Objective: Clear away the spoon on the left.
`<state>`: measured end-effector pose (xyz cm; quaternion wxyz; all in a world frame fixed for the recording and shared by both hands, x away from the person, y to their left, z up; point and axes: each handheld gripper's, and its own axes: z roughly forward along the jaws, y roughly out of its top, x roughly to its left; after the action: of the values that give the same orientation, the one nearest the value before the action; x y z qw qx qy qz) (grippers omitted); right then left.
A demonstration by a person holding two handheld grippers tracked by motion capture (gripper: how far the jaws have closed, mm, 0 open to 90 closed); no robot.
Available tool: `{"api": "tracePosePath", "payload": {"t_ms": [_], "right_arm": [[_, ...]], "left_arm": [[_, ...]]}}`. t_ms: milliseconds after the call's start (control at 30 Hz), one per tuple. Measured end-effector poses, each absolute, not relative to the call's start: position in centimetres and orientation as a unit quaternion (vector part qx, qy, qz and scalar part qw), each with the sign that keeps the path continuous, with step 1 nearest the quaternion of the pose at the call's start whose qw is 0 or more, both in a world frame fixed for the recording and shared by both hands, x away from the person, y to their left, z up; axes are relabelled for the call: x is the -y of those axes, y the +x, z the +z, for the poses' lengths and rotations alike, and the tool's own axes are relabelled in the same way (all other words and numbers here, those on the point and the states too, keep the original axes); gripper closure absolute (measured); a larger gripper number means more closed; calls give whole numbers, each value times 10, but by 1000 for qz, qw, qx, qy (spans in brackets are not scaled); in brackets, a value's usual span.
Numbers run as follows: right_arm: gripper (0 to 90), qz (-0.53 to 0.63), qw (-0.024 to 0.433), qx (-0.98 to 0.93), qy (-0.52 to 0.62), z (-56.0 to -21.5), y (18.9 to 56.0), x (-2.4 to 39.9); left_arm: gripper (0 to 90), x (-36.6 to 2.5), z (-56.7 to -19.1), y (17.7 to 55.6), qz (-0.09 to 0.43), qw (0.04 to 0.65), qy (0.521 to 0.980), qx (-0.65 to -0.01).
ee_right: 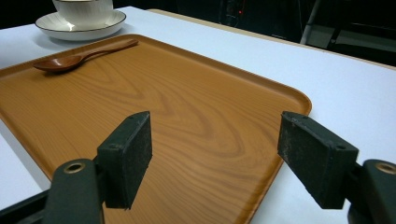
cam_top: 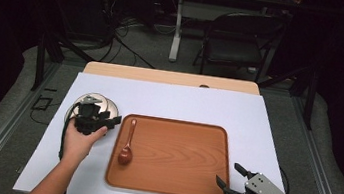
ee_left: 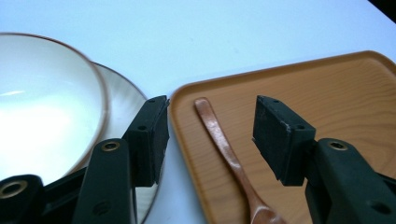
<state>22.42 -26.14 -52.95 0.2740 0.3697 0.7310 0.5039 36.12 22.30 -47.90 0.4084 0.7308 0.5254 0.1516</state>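
A brown wooden spoon (cam_top: 128, 144) lies along the left side of a wooden tray (cam_top: 177, 158), bowl end toward me. My left gripper (cam_top: 112, 121) hovers at the tray's left edge, beside a white bowl (ee_left: 42, 102) on a saucer (ee_left: 123, 100). In its own view the left gripper (ee_left: 210, 121) is open; the spoon (ee_left: 224, 149) handle lies below the gap, untouched, on the tray (ee_left: 327, 93). My right gripper (cam_top: 228, 173) stands open at the tray's near right corner. The right gripper (ee_right: 215, 135) holds nothing above the tray (ee_right: 163, 107); the spoon (ee_right: 79, 57) and bowl (ee_right: 84, 7) lie far off.
A white mat (cam_top: 184, 103) covers the table, with a strip of bare wood (cam_top: 172, 77) at the far edge. Behind the table stand a dark folding chair (cam_top: 238, 40) and a white table leg (cam_top: 176, 32) among floor cables.
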Motion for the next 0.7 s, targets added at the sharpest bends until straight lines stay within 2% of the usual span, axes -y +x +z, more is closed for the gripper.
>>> {"api": "tracePosePath", "payload": {"t_ms": [233, 700], "right_arm": [[257, 503, 274, -732, 368, -529, 224, 260], [259, 501, 274, -733, 369, -529, 224, 260]], "left_arm": [[400, -240, -475, 337, 218, 405, 730, -506], [386, -256, -507, 303, 221, 411, 736, -491]]}}
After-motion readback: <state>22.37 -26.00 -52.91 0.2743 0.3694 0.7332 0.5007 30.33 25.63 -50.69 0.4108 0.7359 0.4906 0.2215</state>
